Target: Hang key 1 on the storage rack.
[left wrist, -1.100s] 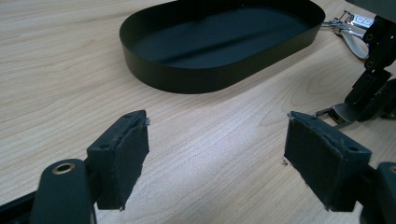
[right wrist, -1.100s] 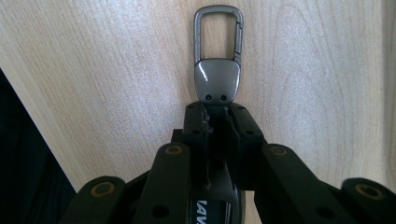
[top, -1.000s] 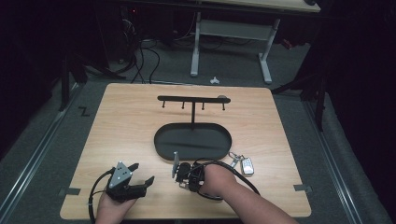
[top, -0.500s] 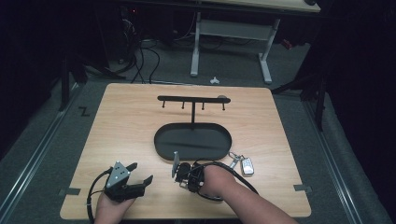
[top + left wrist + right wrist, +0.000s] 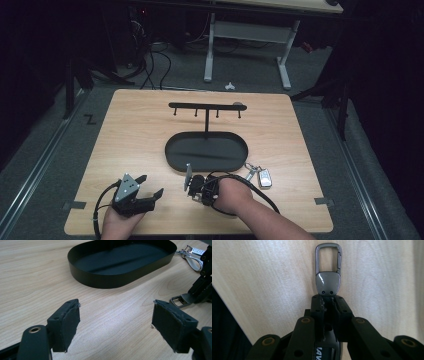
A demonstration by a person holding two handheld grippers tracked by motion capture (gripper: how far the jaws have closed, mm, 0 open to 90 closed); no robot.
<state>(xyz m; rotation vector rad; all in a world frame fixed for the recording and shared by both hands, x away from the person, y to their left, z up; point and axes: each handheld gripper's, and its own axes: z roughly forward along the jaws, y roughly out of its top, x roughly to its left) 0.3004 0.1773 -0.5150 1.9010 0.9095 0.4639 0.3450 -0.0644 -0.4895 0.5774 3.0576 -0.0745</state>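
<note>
Tabletop (image 5: 262, 270); keychain (image 5: 328, 277) between closed jaws.

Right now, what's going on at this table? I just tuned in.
A person works two handheld grippers at a wooden table. The right gripper is shut on a grey carabiner key clip, held just above the tabletop near the front rim of the black oval tray that forms the base of the key hook stand. The left gripper rests on the table with its jaws open and nothing between them. A key bunch with a fob lies to the right of the tray.
</note>
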